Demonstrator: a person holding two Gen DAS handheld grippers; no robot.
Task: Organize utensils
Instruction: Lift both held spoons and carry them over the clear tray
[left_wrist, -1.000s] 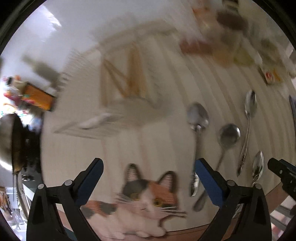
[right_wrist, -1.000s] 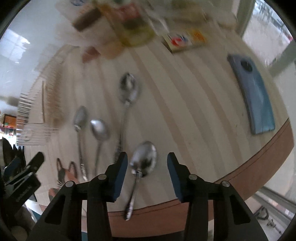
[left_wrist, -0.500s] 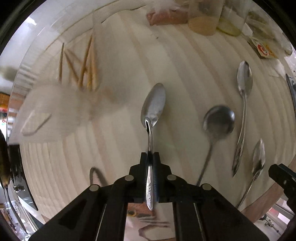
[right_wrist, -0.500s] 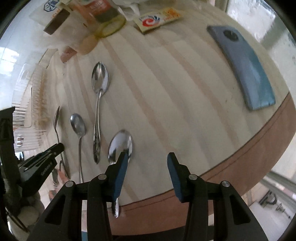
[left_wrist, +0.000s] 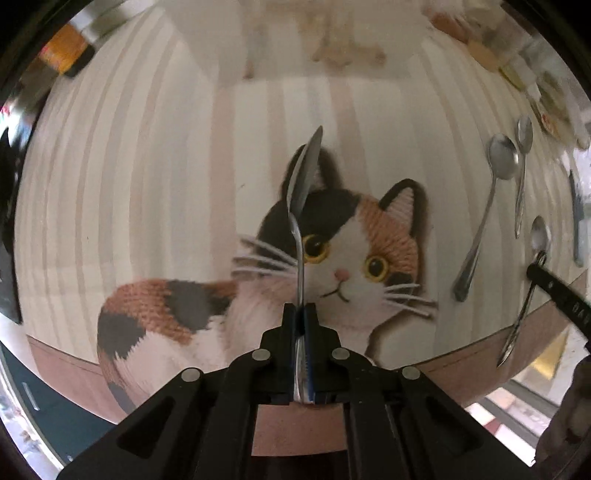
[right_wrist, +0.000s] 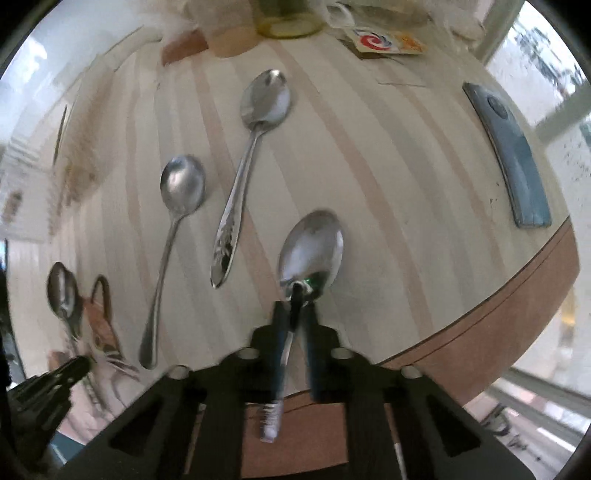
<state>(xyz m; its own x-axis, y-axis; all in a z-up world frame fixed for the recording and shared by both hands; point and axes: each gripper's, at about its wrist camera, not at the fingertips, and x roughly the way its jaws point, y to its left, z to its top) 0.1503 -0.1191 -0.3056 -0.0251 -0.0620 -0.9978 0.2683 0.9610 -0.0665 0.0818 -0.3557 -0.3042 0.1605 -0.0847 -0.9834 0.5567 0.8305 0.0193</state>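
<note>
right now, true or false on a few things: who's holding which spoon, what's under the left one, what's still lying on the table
1. The left gripper is shut on a spoon. True.
2. That spoon hangs over a cat picture. True.
3. The right gripper is empty. False: its jaws have just been closing on a spoon handle.
4. Only one spoon lies loose on the table. False: a round-bowled spoon and a patterned-handle spoon both lie there.
5. A blue phone lies near the table edge. True.

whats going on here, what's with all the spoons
A person is sorting spoons on a striped table with a gripper in each hand. The left gripper is shut on one spoon, held over a cat picture. The right gripper has just been closing around another spoon. Two more spoons lie loose.
</note>
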